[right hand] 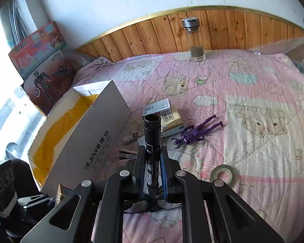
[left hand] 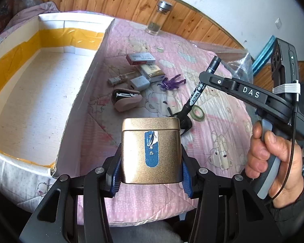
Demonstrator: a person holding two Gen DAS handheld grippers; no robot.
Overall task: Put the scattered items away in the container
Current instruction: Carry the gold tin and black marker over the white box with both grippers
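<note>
Left gripper [left hand: 151,174] jaws clamp gold tin [left hand: 151,151] (upright); right gripper [right hand: 153,170] grips black marker [right hand: 152,139]

One open cardboard box [left hand: 40,77], one gold tin [left hand: 151,151], one black marker [right hand: 152,139], one glass bottle [right hand: 194,40] and one stapler [left hand: 126,99] are counted. Two small packets [right hand: 162,113], one purple toy figure [right hand: 194,132] and one roll of tape [right hand: 223,175] are seen on the bed. Two grippers are counted, one in each view [left hand: 151,174] [right hand: 153,172].
</note>
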